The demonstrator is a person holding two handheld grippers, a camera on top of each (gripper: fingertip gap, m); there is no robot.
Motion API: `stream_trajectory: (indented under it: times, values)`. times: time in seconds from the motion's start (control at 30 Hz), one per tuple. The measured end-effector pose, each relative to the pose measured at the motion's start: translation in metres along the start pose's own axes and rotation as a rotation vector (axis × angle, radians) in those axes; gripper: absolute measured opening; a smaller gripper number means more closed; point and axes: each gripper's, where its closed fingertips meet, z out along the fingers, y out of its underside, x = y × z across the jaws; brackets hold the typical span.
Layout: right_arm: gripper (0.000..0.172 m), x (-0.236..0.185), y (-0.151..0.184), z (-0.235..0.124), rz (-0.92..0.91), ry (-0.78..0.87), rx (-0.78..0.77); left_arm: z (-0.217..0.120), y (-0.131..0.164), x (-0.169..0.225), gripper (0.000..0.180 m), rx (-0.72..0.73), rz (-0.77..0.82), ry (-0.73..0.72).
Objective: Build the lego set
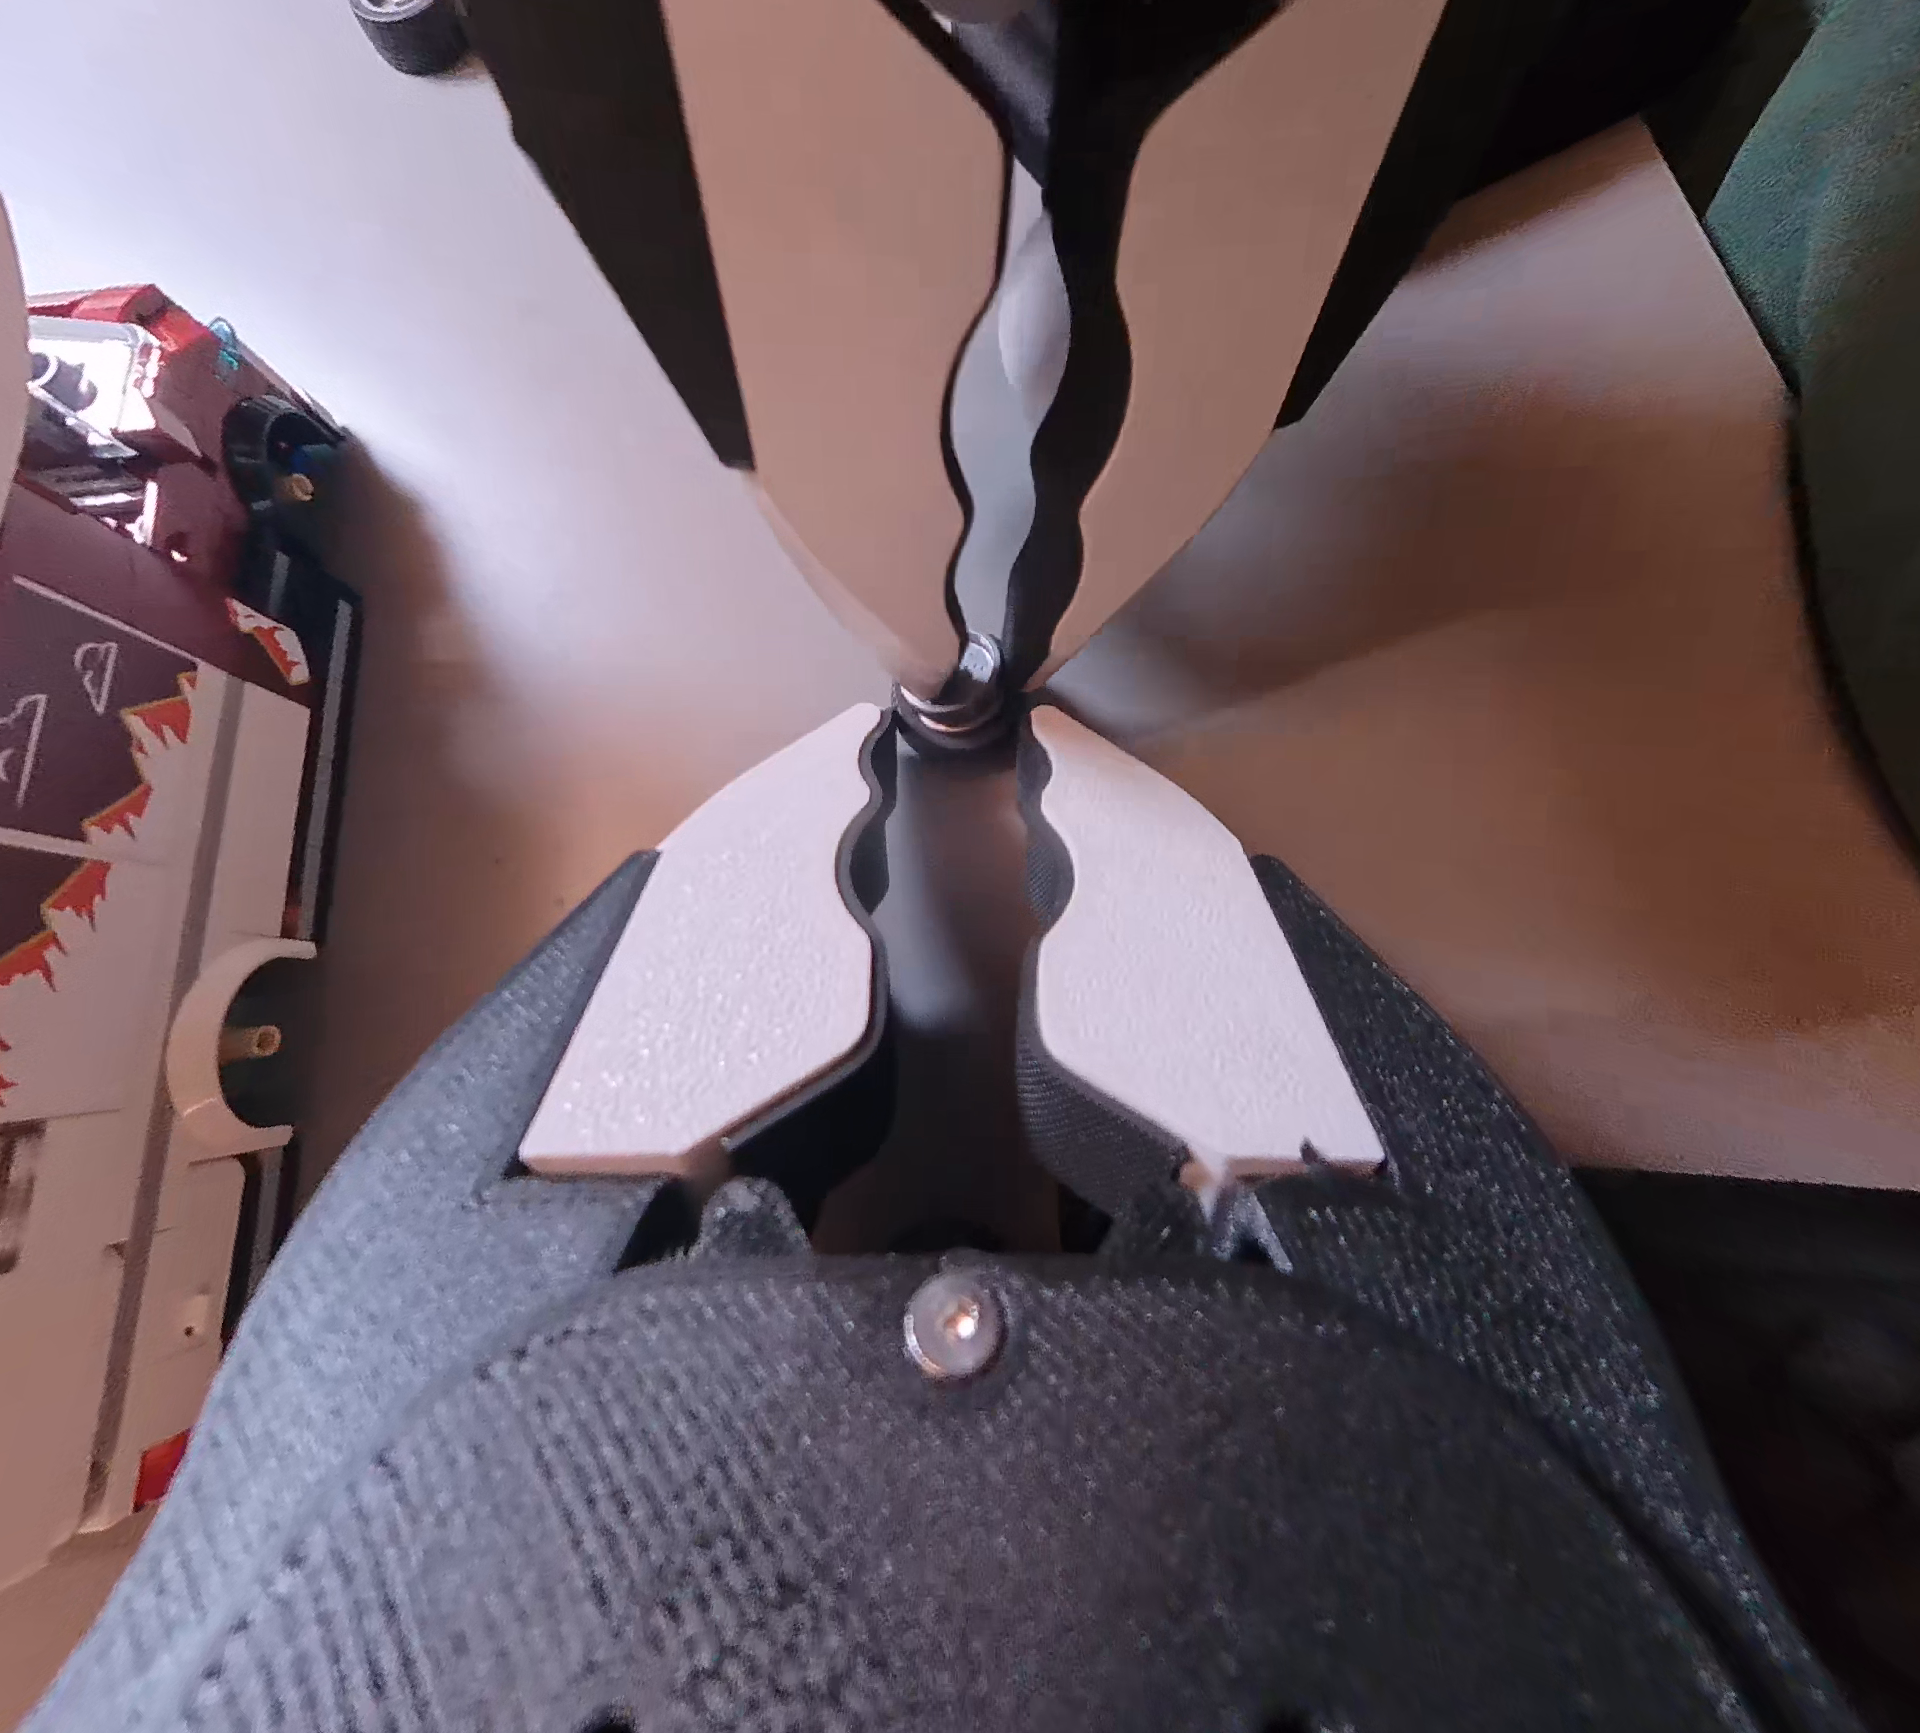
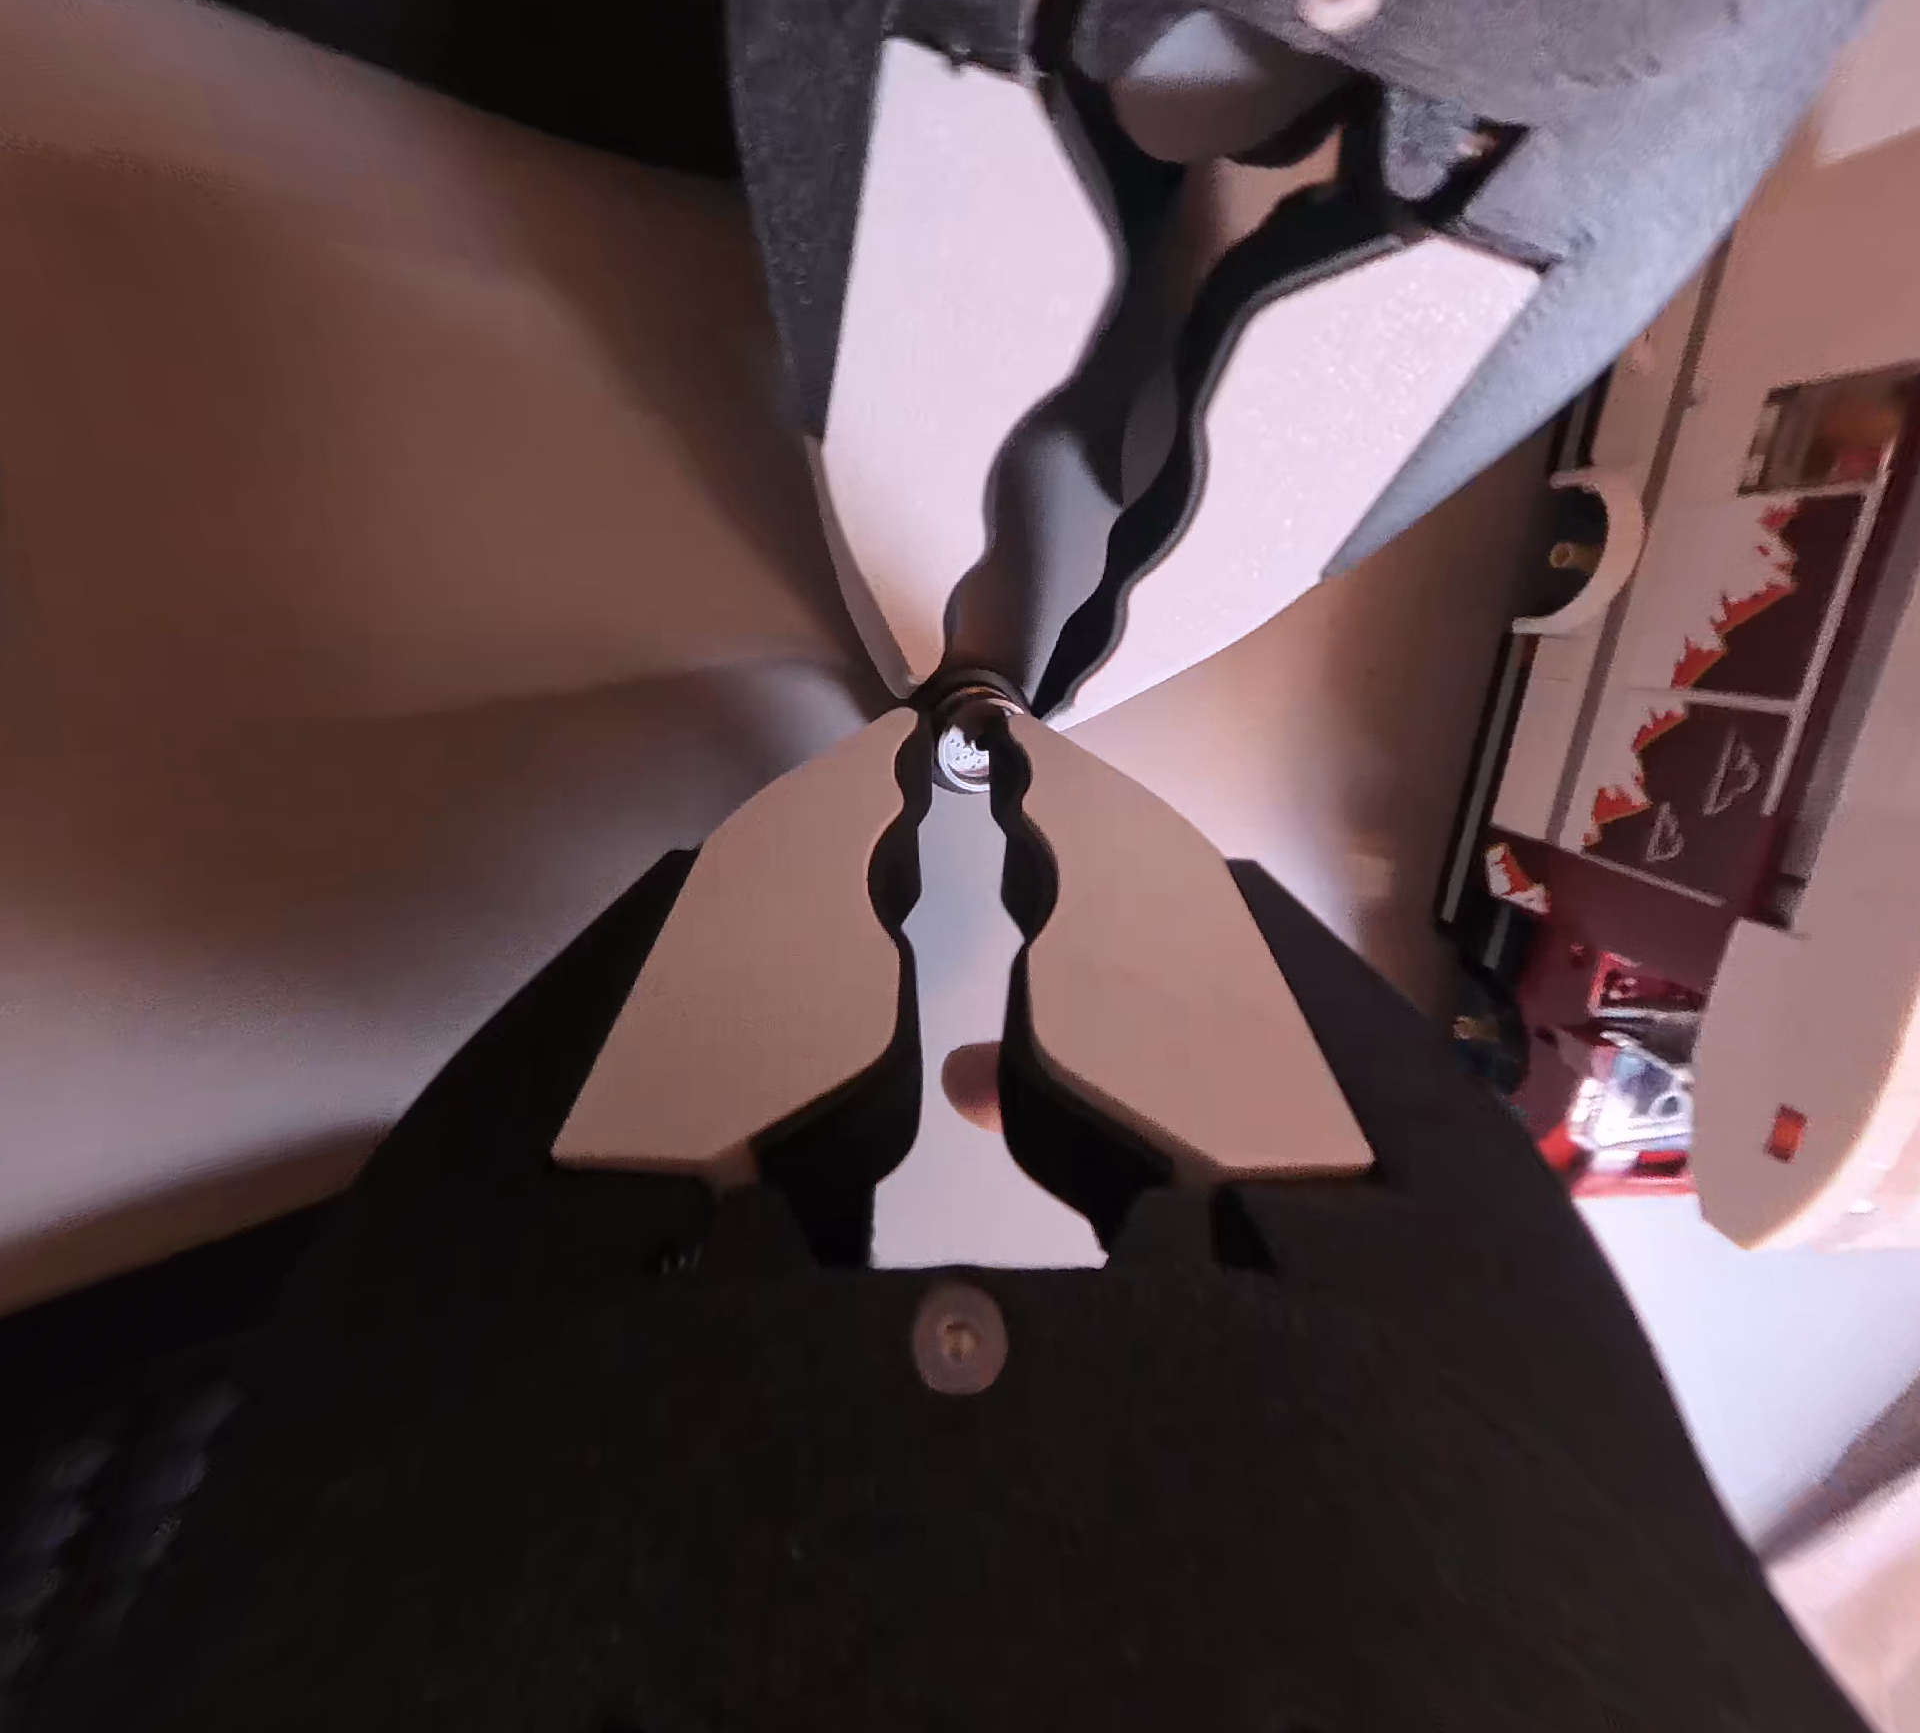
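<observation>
The two grippers meet tip to tip over the pale table (image 1: pixel 499 333), well apart from a loose black wheel (image 1: pixel 407 16). The left gripper (image 1: pixel 951 733), narrowly open, clamps a dark ringed part (image 1: pixel 951 725); the right gripper (image 2: pixel 961 764), nearly closed, pinches a silver screw (image 2: pixel 961 758) entering it end-on, axis along both fingers

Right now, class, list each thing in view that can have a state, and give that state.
Small metal part: gripped at both ends.
Left gripper: shut on its black ringed end.
Right gripper: shut on its silver end, tip to tip with the left.
Toy truck: on its side, one wheel arch empty, axle bare.
Black wheel: loose on the table, apart from the truck.
</observation>
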Motion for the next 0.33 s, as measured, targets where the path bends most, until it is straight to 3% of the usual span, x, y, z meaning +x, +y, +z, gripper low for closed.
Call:
stream_trajectory:
  times: [0.33]
  values:
    - [0.010,-0.0044,-0.0056,0.0016,-0.266,0.056,-0.052,0.0001,0.0011,0.0046,0.024,-0.006,0.008,0.045]
